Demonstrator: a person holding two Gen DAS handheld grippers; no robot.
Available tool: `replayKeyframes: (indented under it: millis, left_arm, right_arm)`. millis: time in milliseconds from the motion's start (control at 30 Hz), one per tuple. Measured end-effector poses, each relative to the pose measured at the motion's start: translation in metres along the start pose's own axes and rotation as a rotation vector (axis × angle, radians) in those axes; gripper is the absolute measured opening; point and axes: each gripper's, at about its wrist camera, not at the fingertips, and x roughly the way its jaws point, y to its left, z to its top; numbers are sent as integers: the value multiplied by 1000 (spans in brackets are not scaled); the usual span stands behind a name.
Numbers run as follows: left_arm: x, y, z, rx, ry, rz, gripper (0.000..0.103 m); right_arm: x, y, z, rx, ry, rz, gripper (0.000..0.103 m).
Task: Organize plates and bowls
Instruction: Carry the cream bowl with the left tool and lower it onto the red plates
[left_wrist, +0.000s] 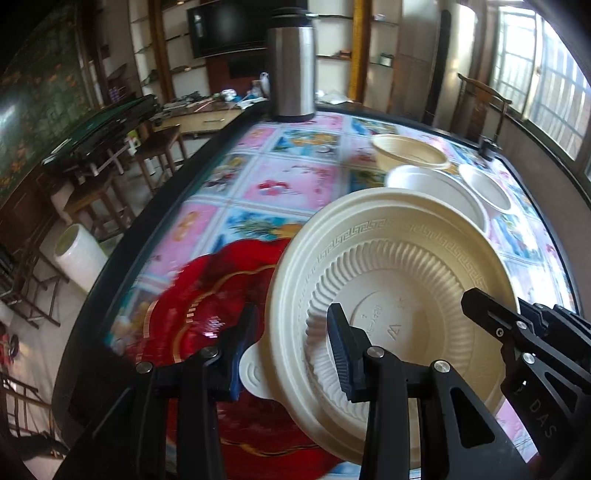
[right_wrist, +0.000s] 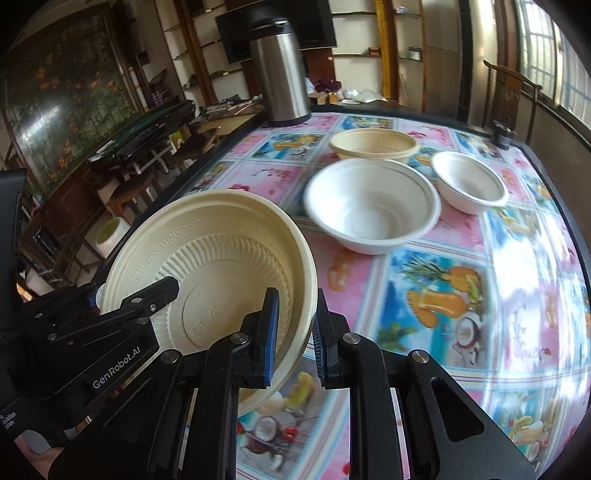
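Observation:
A cream plastic plate (left_wrist: 391, 280) with a ribbed centre is held tilted above the table between both grippers. My left gripper (left_wrist: 291, 343) straddles its near-left rim by the small tab. My right gripper (right_wrist: 295, 328) is closed on its right rim (right_wrist: 308, 288), and its fingers also show at the right in the left wrist view (left_wrist: 491, 314). A red plate (left_wrist: 207, 317) lies on the table under the cream plate. A large white bowl (right_wrist: 373, 206), a small white bowl (right_wrist: 469, 182) and a cream bowl (right_wrist: 373, 146) stand further back.
A steel thermos flask (left_wrist: 291, 70) stands at the table's far edge. The table has a colourful fruit-print cloth (right_wrist: 436, 295) and a dark rim (left_wrist: 110, 266). A small dark object (right_wrist: 502, 134) sits at the far right corner. Chairs and shelves lie beyond.

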Motion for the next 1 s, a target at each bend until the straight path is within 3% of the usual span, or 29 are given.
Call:
replayKeyframes:
  millis: [433,667,1000]
  left_arm:
    - [23,54,-16,-84,59,42,38]
    - [34,60,-24,-87,79,59,38]
    - [29,55,-31,-40,37,121,40]
  right_arm:
    - [43,60,-3,-104,83,27,17]
    - [58,69,-10,-123,118,20,17]
    - [67,76,-13,-159,153,-8,18]
